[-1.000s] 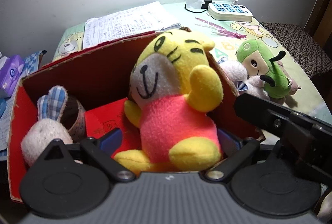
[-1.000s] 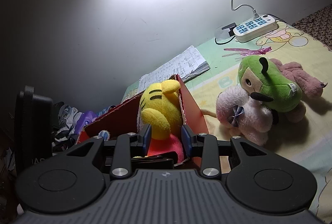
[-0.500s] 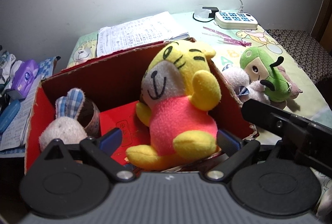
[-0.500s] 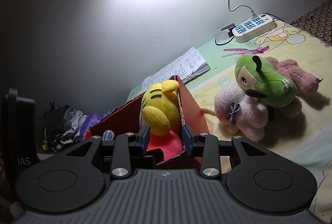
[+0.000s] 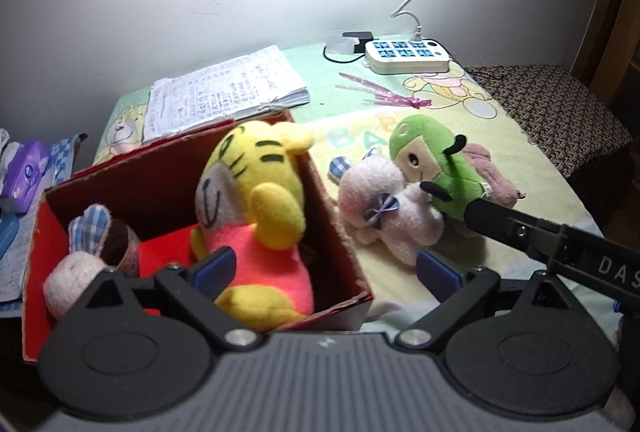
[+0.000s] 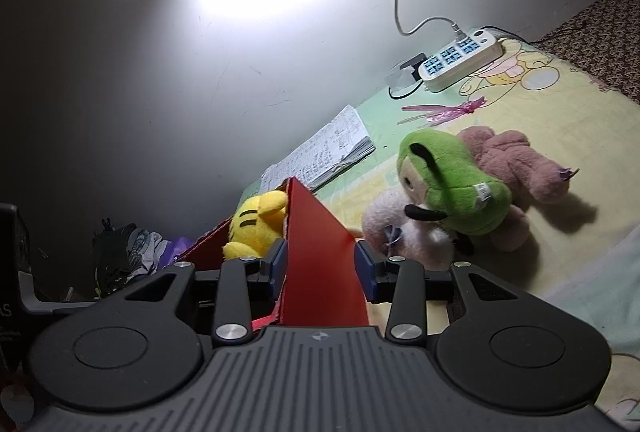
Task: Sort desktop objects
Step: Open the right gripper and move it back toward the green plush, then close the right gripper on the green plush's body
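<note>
A yellow tiger plush [image 5: 256,200] in a pink shirt sits inside the red cardboard box [image 5: 332,232], with a small bunny plush [image 5: 76,268] at the box's left end. My left gripper [image 5: 325,272] stands wide open over the box's near right corner and grips nothing. My right gripper [image 6: 322,266] is opening. The box's red side wall [image 6: 320,272] shows between its jaws, and the pads do not press on it. The tiger's head [image 6: 256,228] peeks out behind. On the mat to the right lie a green plush [image 6: 452,188], a white plush [image 6: 404,232] and a pink plush [image 6: 516,164].
A written notebook [image 5: 224,92] lies behind the box. A white power strip [image 5: 406,56] with its cable sits by the wall, and a pink ribbon [image 5: 384,96] lies in front of it. A patterned brown cushion [image 5: 560,112] borders the right. Purple packs [image 5: 28,168] clutter the far left.
Both grippers have drawn back and shifted right, away from the tiger. The right jaws have widened, and the box wall now shows between them instead of the tiger. The tiger stays in the box.
</note>
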{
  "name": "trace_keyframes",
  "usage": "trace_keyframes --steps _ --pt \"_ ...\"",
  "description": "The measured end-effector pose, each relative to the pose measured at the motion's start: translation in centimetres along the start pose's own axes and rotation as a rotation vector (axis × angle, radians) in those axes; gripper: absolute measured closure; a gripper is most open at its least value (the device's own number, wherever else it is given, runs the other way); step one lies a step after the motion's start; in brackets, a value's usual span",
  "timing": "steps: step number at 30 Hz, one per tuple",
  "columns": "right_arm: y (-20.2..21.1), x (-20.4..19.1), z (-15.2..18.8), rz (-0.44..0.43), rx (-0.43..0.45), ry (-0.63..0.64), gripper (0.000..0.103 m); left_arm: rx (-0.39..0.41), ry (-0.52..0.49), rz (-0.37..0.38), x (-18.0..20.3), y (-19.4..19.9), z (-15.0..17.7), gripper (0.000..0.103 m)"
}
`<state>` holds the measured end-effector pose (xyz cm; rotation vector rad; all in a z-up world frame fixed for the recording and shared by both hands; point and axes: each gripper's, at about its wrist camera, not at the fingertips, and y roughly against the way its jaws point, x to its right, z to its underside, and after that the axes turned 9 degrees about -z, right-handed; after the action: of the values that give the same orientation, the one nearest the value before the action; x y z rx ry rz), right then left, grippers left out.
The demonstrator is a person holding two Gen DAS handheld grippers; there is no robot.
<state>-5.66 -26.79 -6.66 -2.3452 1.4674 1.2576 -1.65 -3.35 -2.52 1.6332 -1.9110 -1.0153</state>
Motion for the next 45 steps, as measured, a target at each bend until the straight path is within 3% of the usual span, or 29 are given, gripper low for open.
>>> trace_keyframes --steps 6,10,14,19,22,30,32,35,41,45 --pt "1.8 4.3 -1.4 0.064 0.0 -0.041 0.062 0.008 0.015 0.155 3.5 -0.3 -0.9 0.005" --pt "2.9 7.5 -1.9 0.103 -0.011 -0.086 0.062 0.024 0.001 0.204 6.4 -1.0 -1.3 0.005" --pt "3.7 10.3 -2.7 0.137 -0.016 -0.116 0.062 -0.031 0.04 0.289 8.2 -3.3 -1.6 0.004" --pt "3.6 13.6 -4.4 0.151 -0.023 -0.153 0.062 -0.102 0.098 0.32 9.9 -6.6 -1.7 0.004" --pt "3.1 15.1 -5.6 0.123 -0.036 -0.188 0.062 -0.113 0.127 0.297 10.1 -7.7 -2.0 0.003" --pt "-1.1 15.1 -9.1 -0.086 -0.109 -0.176 0.061 -0.127 0.285 0.198 8.2 -11.7 -3.4 0.002" --pt "-2.6 14.7 -9.8 -0.127 -0.15 -0.168 0.059 -0.121 0.285 0.183 8.3 -12.2 -3.8 0.002" --pt "-4.7 14.0 -10.4 -0.17 -0.195 -0.134 0.045 -0.1 0.26 0.136 9.1 -13.0 -4.5 0.003" --pt "-9.0 14.9 -10.4 -0.177 -0.285 -0.157 0.043 -0.082 0.186 0.063 11.0 -14.2 -5.5 0.013" --pt "-10.1 15.8 -9.7 -0.183 -0.313 -0.216 0.043 -0.064 0.135 0.021 12.0 -14.4 -5.5 0.014"
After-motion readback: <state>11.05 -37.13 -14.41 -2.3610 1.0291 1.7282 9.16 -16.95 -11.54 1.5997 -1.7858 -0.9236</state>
